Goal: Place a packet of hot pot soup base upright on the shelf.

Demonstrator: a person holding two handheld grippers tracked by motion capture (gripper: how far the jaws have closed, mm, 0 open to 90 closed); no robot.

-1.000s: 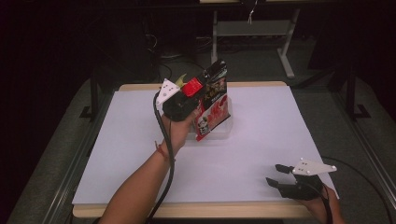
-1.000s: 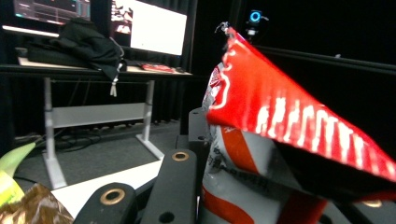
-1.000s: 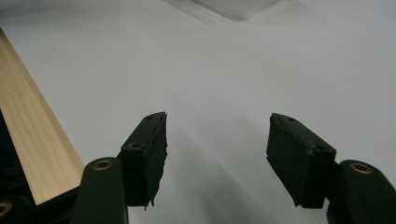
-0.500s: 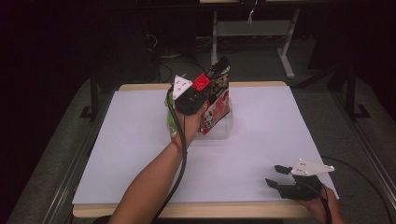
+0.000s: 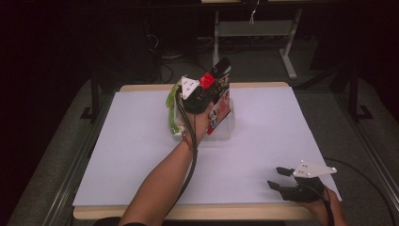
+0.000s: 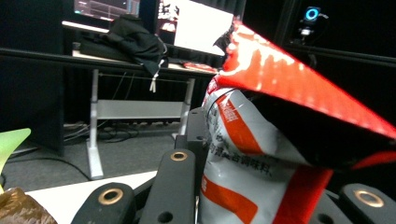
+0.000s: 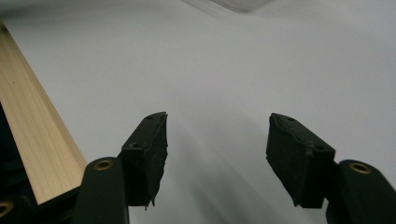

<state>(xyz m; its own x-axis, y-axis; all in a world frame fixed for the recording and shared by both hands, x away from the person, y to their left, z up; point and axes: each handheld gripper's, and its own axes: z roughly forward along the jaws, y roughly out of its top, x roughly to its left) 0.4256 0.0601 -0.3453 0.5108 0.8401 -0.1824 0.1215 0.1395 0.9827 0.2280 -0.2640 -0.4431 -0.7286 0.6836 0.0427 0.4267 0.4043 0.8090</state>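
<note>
A red and white snack bag hangs upright over a clear plastic tub at the back middle of the table. My left gripper is shut on the bag's top part; in the left gripper view the crinkled bag fills the space between the black jaws. A green bag stands at the tub's left end, beside my left hand. My right gripper rests low near the front right corner, open, nothing between its fingers but bare white table.
A white sheet covers the table, with a wooden edge close beside the right gripper. A metal-legged bench stands on the floor beyond the far edge. A brown crumpled thing shows low in the left gripper view.
Over the last second my left gripper has lifted the snack bag slightly and carried it a little back and right. The green bag has come into sight. The right gripper has not moved.
</note>
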